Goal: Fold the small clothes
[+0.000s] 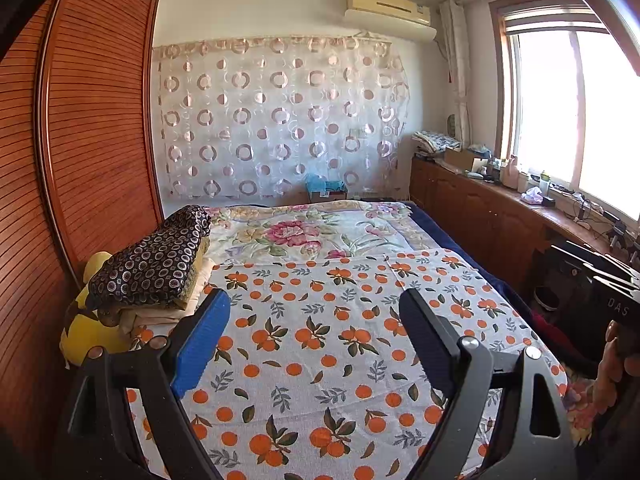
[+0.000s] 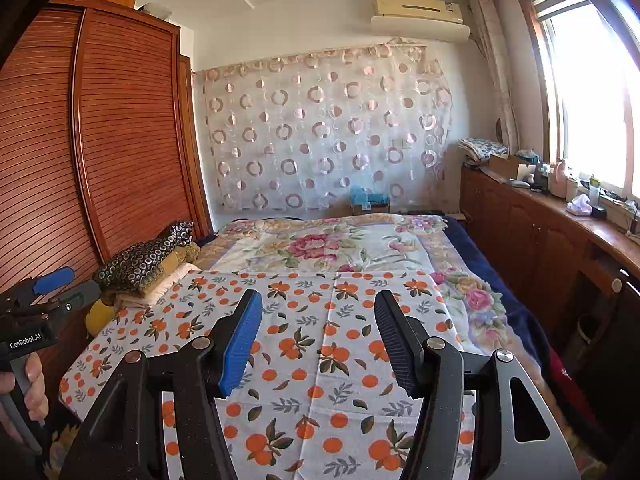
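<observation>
Orange-printed cloth (image 1: pixel 320 344) is lying flat on the bed, spreading under and ahead of both tongs. Left tongs (image 1: pixel 316 332) are hovering over it with fingers standing wide apart and holding nothing; right tongs (image 2: pixel 320 332) are doing the same. Folded clothes (image 1: pixel 156 272) are sitting stacked left of the left tongs.

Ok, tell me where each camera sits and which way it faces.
Left wrist: on the left gripper, above the orange-print cloth, facing the curtain; jaws open; right hand at the edge.
Right wrist: on the right gripper, same heading; jaws open; left hand showing.
Shared: cloth, folded stack, window.
</observation>
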